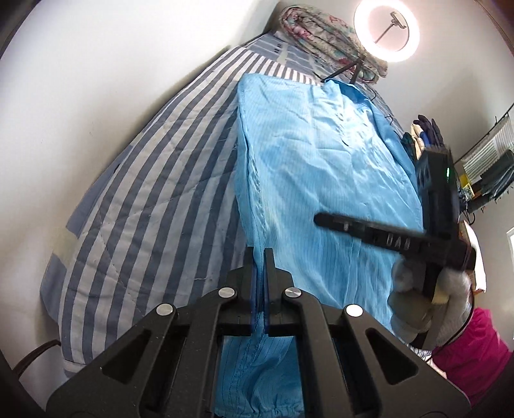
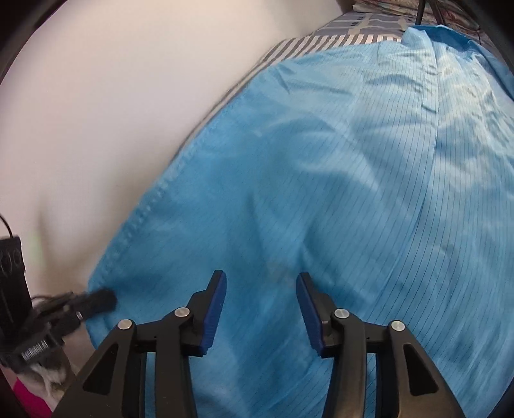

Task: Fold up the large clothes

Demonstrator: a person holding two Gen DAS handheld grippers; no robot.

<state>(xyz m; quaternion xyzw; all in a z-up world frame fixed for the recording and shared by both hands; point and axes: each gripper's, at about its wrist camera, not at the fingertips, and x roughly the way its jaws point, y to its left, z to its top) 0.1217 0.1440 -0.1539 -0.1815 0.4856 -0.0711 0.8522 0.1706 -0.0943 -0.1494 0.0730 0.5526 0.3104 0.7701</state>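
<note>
A big blue garment (image 1: 321, 167) lies spread out flat on a bed with a striped quilt (image 1: 154, 180), and it reaches from the near end of the bed up toward a rolled flowery blanket (image 1: 321, 35) by the wall. The left gripper (image 1: 259, 257) has its two jaws pressed tight together on the left edge of the blue cloth, right by the long seam. It looks like it pinches there so the side can be lifted and laid over the middle to make a fold. The right gripper (image 2: 261, 289) hangs just over the cloth with its jaws partly open, and nothing is pinched between its blue pads (image 2: 215, 308); only flat cloth shows in the gap. It is probably getting ready to grab its own bit of cloth, so both ends rise together and the fold stays straight. A ring light (image 1: 387, 30) shines at the far end of the bed. A gloved hand (image 1: 427, 295) holds the right gripper.
</note>
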